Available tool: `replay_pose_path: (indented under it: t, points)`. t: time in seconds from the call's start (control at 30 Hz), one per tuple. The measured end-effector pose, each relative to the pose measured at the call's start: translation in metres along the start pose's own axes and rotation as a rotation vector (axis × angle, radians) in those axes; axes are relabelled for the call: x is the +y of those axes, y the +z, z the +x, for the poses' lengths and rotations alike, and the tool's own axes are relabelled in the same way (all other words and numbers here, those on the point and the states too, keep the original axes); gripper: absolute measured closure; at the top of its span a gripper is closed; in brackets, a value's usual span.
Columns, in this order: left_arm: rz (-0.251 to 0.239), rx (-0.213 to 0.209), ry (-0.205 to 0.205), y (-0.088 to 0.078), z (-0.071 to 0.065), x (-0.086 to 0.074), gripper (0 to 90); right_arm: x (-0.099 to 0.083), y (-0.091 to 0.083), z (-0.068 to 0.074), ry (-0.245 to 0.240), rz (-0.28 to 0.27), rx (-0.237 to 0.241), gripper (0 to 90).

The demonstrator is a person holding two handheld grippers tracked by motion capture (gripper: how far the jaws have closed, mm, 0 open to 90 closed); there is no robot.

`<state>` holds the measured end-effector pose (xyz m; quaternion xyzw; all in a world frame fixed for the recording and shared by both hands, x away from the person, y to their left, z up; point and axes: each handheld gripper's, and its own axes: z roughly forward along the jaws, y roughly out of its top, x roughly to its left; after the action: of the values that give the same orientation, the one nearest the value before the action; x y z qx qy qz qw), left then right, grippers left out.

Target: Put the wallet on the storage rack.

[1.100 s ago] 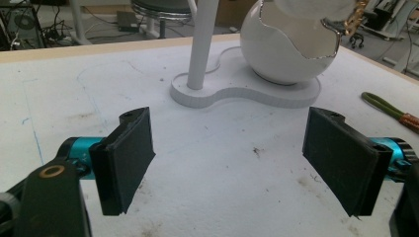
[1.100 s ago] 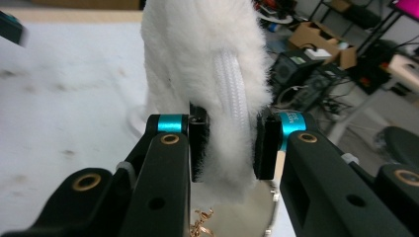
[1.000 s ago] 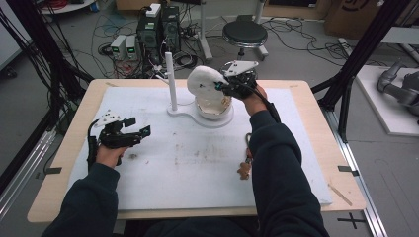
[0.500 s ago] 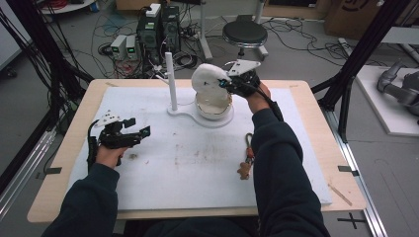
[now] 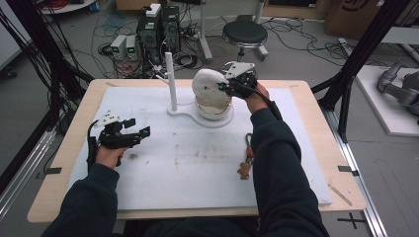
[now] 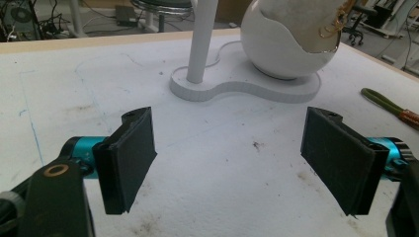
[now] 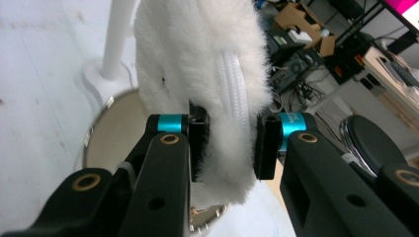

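the left hand-held gripper (image 5: 129, 134) rests released on the white padded counter (image 5: 197, 168), holding nothing. further right, the white egg-shaped bowl on its white stand (image 5: 213, 109) sits beside a white upright post (image 5: 171, 81). the right hand-held gripper (image 7: 230, 145) is clenched on the white fluffy pad with a corded loop (image 7: 207, 74), raised over the bowl; judging by this, the lift is done, the setting down is left.

Our wooden worktop (image 5: 316, 128), white mat (image 5: 197, 168) across it, on that our white stand (image 5: 197, 118), a green strap (image 5: 247, 150)
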<state>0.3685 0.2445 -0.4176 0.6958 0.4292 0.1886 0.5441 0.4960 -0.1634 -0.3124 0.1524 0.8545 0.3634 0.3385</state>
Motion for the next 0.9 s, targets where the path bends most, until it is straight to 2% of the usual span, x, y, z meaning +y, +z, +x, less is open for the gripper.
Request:
replay_pose_path:
  t: [0.03,0.07,0.13,0.2,0.27,0.37,0.4,0.5,0.53,0.57,0.6,0.67,0.7,0.73,0.77,0.8,0.83,0.9]
  points:
    - [0.000,0.001,-0.001,0.000,0.000,0.000,20.9,0.000,0.000,0.000,0.000,0.000,0.000,74.4]
    - [0.001,0.001,0.000,0.000,0.000,0.000,20.9,-0.006,-0.001,0.000,-0.014,0.030,-0.007,74.4]
    - [0.002,-0.001,-0.001,0.000,0.000,0.000,20.9,-0.012,-0.001,0.001,-0.027,0.049,-0.007,74.5]
    - [0.003,-0.002,0.000,0.000,0.000,0.000,20.9,-0.015,0.001,0.004,-0.037,0.053,-0.004,74.5]
    - [0.004,-0.001,-0.003,0.001,0.000,0.000,20.9,-0.016,0.006,0.009,-0.058,0.069,0.005,74.5]
    - [0.004,-0.003,-0.004,0.000,0.000,0.000,20.9,-0.017,0.019,0.020,-0.122,0.108,0.028,74.9]
    - [0.002,-0.002,-0.005,0.000,0.000,0.000,20.9,-0.018,0.023,0.023,-0.134,0.128,0.031,75.1]
    - [0.003,-0.006,-0.007,0.000,0.000,-0.001,20.9,-0.021,0.031,0.026,-0.145,0.144,0.035,75.1]
    - [0.000,-0.005,-0.010,0.000,0.000,-0.001,20.9,-0.023,0.032,0.027,-0.131,0.148,0.034,75.0]
    - [0.001,-0.007,-0.011,0.000,0.001,-0.001,20.9,-0.027,0.030,0.025,-0.096,0.136,0.041,72.2]
    - [-0.002,-0.009,-0.014,-0.001,0.001,-0.001,20.9,-0.029,0.028,0.025,-0.067,0.131,0.035,66.7]
    - [0.000,-0.013,-0.016,0.000,0.001,-0.001,20.9,-0.033,0.023,0.021,0.046,0.121,0.056,48.7]
    - [0.000,-0.013,-0.016,0.000,0.001,-0.001,20.9,-0.033,0.023,0.021,0.046,0.121,0.056,48.7]
    - [0.003,-0.012,-0.014,0.000,0.001,-0.001,20.9,-0.039,0.014,0.016,0.160,0.091,0.083,41.9]
    - [0.002,-0.008,-0.017,0.000,0.000,-0.001,20.9,-0.042,0.008,0.015,0.197,0.070,0.087,40.5]
    - [0.001,-0.004,-0.019,0.000,0.000,-0.001,20.9,-0.048,0.002,0.015,0.213,0.028,0.063,40.4]
    - [-0.002,0.000,-0.028,-0.001,0.000,-0.001,20.4,-0.050,-0.003,0.014,0.230,0.026,0.065,38.4]
    - [-0.009,-0.002,-0.035,-0.002,0.001,0.000,19.7,-0.057,-0.014,0.010,0.326,0.054,0.128,33.5]
